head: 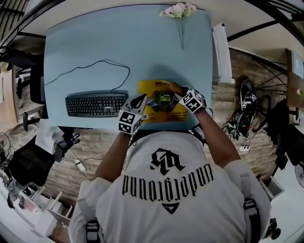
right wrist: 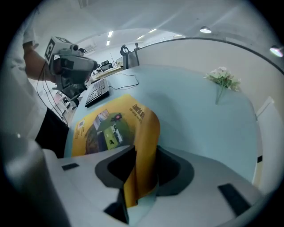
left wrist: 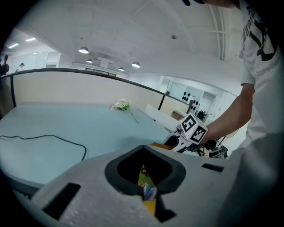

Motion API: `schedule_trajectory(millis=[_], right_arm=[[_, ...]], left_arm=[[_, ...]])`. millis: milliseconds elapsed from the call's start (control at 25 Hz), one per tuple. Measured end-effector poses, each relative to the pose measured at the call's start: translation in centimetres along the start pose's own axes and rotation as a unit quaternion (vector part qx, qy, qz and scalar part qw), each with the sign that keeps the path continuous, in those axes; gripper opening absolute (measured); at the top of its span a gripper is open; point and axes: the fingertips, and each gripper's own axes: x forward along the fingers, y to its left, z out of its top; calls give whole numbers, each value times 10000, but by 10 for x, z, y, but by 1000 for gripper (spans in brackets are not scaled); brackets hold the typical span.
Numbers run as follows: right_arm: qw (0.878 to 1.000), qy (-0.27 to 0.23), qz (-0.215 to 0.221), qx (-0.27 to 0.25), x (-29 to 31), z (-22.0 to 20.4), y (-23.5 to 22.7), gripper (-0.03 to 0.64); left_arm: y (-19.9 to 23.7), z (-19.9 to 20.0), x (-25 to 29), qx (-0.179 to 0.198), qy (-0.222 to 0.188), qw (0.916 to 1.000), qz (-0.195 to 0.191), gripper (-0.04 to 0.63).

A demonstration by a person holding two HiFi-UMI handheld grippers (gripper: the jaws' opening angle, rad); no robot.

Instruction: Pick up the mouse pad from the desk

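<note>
A yellow printed mouse pad (head: 164,113) lies near the front edge of the pale blue desk (head: 95,38). My left gripper (head: 144,100) sits at the pad's left edge and my right gripper (head: 179,97) at its right edge. In the right gripper view the pad's edge (right wrist: 144,133) curls up between the jaws of the right gripper (right wrist: 145,150), which is shut on it. In the left gripper view the left gripper (left wrist: 144,150) is shut, with a strip of the pad (left wrist: 148,195) pinched in its slit. The rest of the pad lies flat.
A black keyboard (head: 95,104) sits left of the pad, its cable (head: 95,66) looping over the desk. A sprig of flowers (head: 179,10) lies at the far edge. Chairs, cables and shoes (head: 247,95) crowd the floor around the desk.
</note>
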Motion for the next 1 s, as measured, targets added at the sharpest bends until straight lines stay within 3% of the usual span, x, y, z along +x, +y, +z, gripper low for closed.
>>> schedule_trajectory(millis=[80, 200, 440, 760, 1000], right_arm=[[9998, -2, 189, 52, 0, -1, 10, 80], [9991, -115, 319, 261, -1, -3, 20, 32], [9979, -398, 399, 325, -16, 1, 30, 25], [9959, -785, 435, 130, -50, 13, 52, 25], [9886, -1280, 641, 464, -91, 34, 80, 25]], left_arm=[[-4, 3, -2, 12, -62, 10000, 25, 8], [-14, 5, -6, 24, -134, 9999, 51, 8], [-30, -1, -18, 73, -159, 9996, 211, 8], [-58, 14, -32, 168, -517, 9978, 388, 8], [-76, 20, -49, 285, -709, 9957, 531, 8]])
